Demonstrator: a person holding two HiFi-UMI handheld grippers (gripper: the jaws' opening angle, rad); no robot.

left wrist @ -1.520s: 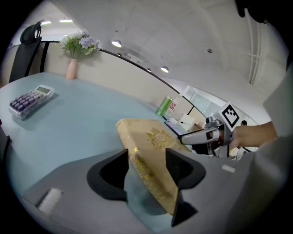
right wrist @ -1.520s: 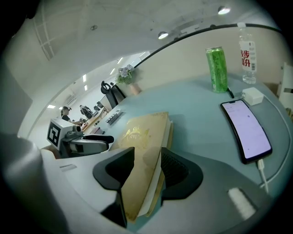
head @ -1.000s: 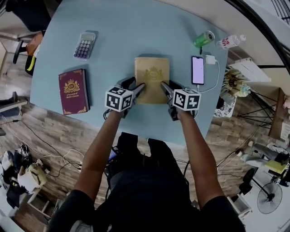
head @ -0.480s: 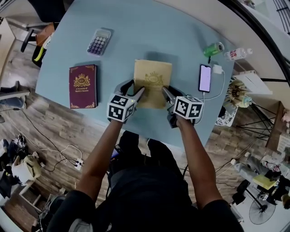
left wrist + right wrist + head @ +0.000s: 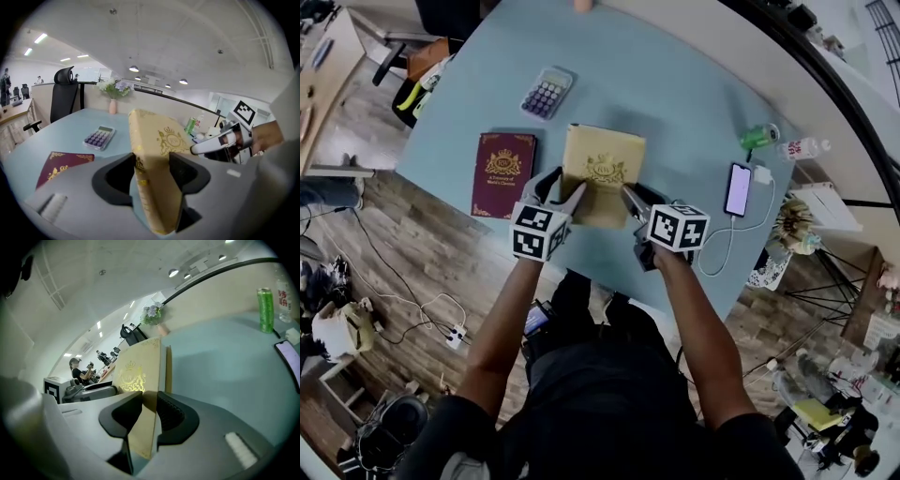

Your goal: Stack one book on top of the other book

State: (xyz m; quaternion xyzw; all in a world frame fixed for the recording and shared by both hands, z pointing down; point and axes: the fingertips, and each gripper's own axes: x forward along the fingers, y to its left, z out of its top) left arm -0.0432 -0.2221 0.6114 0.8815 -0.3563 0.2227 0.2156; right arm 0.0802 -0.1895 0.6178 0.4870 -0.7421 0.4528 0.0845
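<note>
A tan book (image 5: 602,169) with a gold crest is held off the blue table (image 5: 675,84) by its near edge. My left gripper (image 5: 564,188) is shut on its left corner, and in the left gripper view the tan book (image 5: 159,154) stands between the pads of that gripper (image 5: 152,168). My right gripper (image 5: 643,200) grips the right corner; its jaws are closing with the tan book (image 5: 136,376) pinched between them (image 5: 150,411). A maroon book (image 5: 503,173) lies flat just left of the tan one, and the left gripper view shows this maroon book (image 5: 61,164) low at the left.
A calculator (image 5: 546,92) lies beyond the books. A phone (image 5: 738,188) on a charger cable, a green can (image 5: 759,137) and a water bottle (image 5: 802,148) sit at the table's right side. Floor clutter and cables lie below the near edge.
Both grippers closed on the tan book's near corners, lifted it and carried it left toward the maroon book.
</note>
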